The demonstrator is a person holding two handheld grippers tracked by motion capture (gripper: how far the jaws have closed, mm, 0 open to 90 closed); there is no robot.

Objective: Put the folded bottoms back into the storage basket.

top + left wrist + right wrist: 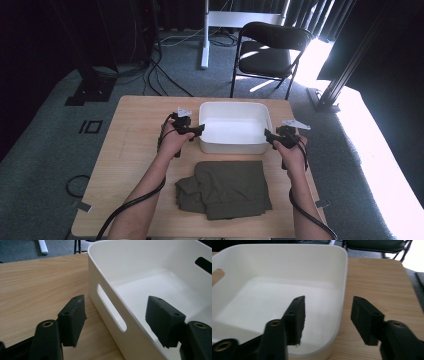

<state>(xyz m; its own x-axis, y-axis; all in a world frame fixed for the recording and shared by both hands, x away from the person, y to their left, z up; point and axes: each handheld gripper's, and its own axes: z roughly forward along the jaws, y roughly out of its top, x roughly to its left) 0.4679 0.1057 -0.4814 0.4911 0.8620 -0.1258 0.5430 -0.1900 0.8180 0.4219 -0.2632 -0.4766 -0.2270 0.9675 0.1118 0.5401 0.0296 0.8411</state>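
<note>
At the far middle of the light wooden table [130, 150]: one white rectangular plastic bin [233, 129], empty, rigid, likely light, smooth-walled; best taken by its end walls at the slot handles. Left gripper [192, 131] and right gripper [272, 137] straddle those walls, jaws apart, unclamped. Near edge: folded olive-green cloth garment [225, 189], soft.

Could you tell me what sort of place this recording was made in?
Probably a lab or studio set up for recording: a lone wooden table on grey carpet, loose cables on the floor, dark curtains and a folding chair behind.
</note>
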